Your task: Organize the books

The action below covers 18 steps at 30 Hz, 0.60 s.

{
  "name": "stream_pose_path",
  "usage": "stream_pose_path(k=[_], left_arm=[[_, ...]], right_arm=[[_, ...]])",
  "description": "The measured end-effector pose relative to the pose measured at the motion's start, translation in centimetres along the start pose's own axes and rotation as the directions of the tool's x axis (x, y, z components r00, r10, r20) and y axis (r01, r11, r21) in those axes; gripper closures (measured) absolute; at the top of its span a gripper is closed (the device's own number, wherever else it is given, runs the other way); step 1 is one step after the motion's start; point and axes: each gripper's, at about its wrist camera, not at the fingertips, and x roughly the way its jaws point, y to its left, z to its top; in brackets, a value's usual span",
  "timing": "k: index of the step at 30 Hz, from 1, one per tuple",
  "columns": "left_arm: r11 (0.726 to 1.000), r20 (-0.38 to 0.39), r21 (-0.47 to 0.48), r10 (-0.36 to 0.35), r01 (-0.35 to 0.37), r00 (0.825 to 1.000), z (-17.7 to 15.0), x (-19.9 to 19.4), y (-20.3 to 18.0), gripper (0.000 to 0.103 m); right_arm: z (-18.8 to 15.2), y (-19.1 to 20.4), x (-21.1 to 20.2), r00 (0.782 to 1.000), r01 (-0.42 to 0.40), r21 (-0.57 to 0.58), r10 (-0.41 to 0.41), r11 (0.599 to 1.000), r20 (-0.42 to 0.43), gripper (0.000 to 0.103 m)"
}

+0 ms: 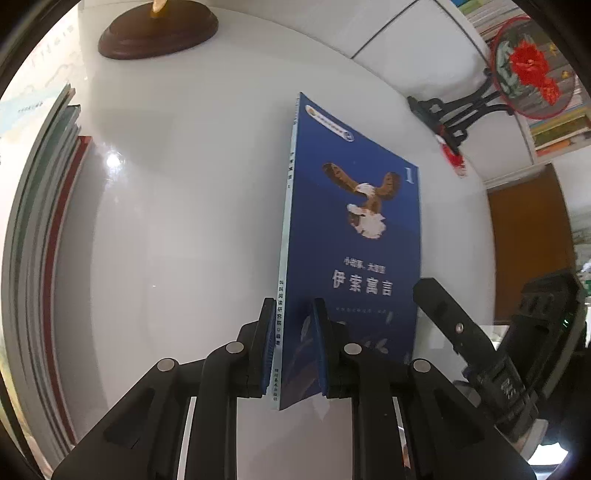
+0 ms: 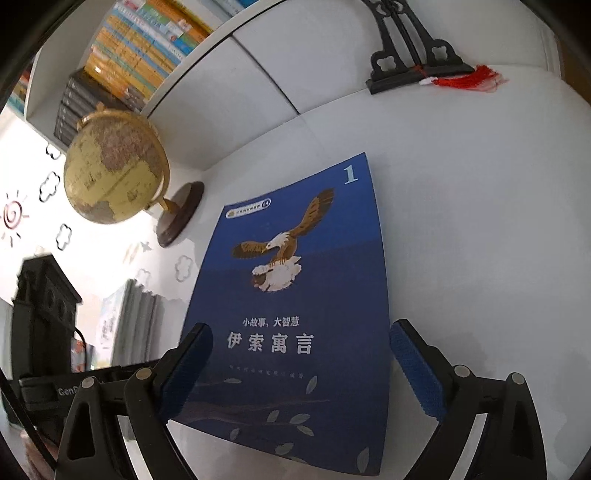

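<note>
A thin blue book point(image 1: 354, 229) with an eagle on its cover and a "1" in the corner stands on edge, tilted, over the white table point(image 1: 177, 192). My left gripper point(image 1: 293, 310) is shut on its lower spine edge, one blue pad on each side. In the right wrist view the same book point(image 2: 295, 288) faces the camera. My right gripper point(image 2: 301, 332) is open, its fingers spread wide on either side of the cover's lower part, and the pads do not press on it. One right finger point(image 1: 454, 325) shows just right of the book.
A stack of books point(image 1: 44, 229) lies along the left. A globe point(image 2: 114, 166) on a dark wooden base point(image 1: 159, 33) stands at the back. A black stand point(image 1: 458, 114) carries a round red-flower fan point(image 1: 532, 70). Filled shelves point(image 2: 147, 48) rise behind.
</note>
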Motion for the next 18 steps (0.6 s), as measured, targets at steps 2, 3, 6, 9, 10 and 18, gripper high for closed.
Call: stream_pose_path(k=[2, 3, 6, 9, 10, 18], left_arm=[[1.000, 0.003, 0.008, -0.022, 0.022, 1.000, -0.4, -0.2, 0.1, 0.088], [0.999, 0.011, 0.011, -0.035, 0.035, 0.999, -0.5, -0.4, 0.0, 0.088], [0.988, 0.003, -0.005, -0.157, 0.157, 0.988, -0.7, -0.4, -0.9, 0.088], [0.998, 0.024, 0.040, -0.053, 0.052, 0.998, -1.2, -0.2, -2.5, 0.088], [0.998, 0.028, 0.048, -0.041, 0.040, 0.999, -1.3, -0.2, -2.7, 0.088], [1.000, 0.012, -0.007, -0.001, 0.001, 1.000, -2.0, -1.3, -0.6, 0.088]], right_arm=[[0.1, -0.3, -0.1, 1.000, -0.025, 0.020, 0.025, 0.999, 0.000, 0.005], [0.1, -0.4, -0.1, 0.999, -0.032, 0.023, 0.032, 0.999, -0.001, 0.005], [0.2, -0.5, -0.1, 0.999, -0.042, 0.019, 0.042, 0.999, -0.007, 0.005], [0.0, -0.6, 0.2, 0.991, -0.127, 0.060, 0.129, 0.990, -0.022, 0.005], [-0.2, -0.4, 0.3, 0.989, -0.145, 0.072, 0.147, 0.987, -0.023, 0.005], [-0.6, 0.5, 0.4, 0.992, -0.119, 0.048, 0.120, 0.992, -0.035, 0.006]])
